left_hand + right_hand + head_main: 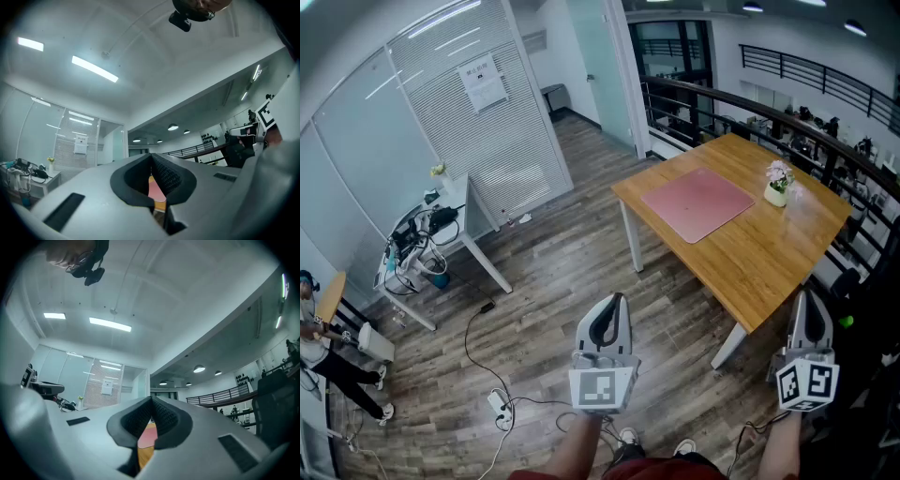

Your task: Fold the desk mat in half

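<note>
Approach comes first: mat [697, 203] lies flat on the bench [769, 258], well apart from left gripper [613, 302] and right gripper [811, 298], both closed, empty; next, reach its edge.

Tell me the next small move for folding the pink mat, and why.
Probably step up to the table and carry both grippers toward the desk mat. It lies flat and unfolded, far ahead, while the left gripper and right gripper hang shut and empty over the floor.

obstacle: flower pot [778, 187] beside mat [698, 202] | mat's other sides seemingly open
</note>
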Action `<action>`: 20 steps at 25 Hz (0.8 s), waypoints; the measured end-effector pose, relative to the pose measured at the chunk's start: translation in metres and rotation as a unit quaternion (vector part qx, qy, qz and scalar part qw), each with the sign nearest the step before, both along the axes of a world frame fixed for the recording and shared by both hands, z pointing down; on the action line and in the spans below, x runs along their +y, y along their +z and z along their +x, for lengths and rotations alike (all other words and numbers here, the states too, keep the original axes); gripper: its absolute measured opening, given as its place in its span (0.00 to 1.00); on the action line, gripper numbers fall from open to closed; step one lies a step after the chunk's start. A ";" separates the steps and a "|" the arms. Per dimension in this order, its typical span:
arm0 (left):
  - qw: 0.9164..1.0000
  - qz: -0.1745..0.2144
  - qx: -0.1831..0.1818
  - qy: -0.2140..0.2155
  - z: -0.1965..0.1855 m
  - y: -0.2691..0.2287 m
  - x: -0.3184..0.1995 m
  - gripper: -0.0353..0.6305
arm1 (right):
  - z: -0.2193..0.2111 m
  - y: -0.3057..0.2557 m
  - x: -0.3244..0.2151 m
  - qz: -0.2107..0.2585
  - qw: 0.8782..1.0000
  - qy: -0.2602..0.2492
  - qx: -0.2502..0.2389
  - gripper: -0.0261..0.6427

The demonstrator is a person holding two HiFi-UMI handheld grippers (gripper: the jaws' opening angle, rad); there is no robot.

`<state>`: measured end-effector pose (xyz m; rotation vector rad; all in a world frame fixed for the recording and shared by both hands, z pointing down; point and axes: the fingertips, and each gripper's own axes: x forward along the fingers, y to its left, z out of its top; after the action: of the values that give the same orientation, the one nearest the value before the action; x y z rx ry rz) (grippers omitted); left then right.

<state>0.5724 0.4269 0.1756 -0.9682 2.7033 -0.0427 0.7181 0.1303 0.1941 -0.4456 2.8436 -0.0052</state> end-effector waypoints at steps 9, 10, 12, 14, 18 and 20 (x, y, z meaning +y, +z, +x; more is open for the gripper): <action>1.000 -0.010 -0.009 0.006 0.029 0.004 -0.046 0.08 | 0.022 0.010 -0.033 0.000 1.000 -0.007 0.001 0.05; 1.000 -0.008 -0.008 0.007 0.032 0.005 -0.051 0.08 | 0.026 0.010 -0.036 0.000 1.000 -0.008 -0.001 0.05; 1.000 -0.006 -0.008 0.009 0.040 0.004 -0.062 0.08 | 0.034 0.010 -0.044 0.001 1.000 -0.012 -0.007 0.05; 1.000 -0.008 -0.008 0.010 0.048 0.005 -0.074 0.08 | 0.042 0.010 -0.053 0.000 1.000 -0.018 -0.012 0.05; 1.000 -0.010 0.001 0.009 0.057 0.012 -0.095 0.08 | 0.048 0.015 -0.069 0.006 1.000 -0.029 -0.011 0.05; 1.000 -0.010 0.006 0.008 0.058 0.013 -0.099 0.08 | 0.047 0.016 -0.073 0.004 1.000 -0.028 -0.010 0.05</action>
<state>0.6300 0.3280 0.1883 -0.9981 2.7111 -0.0599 0.7656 0.0570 0.2098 -0.3619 2.8338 -0.0105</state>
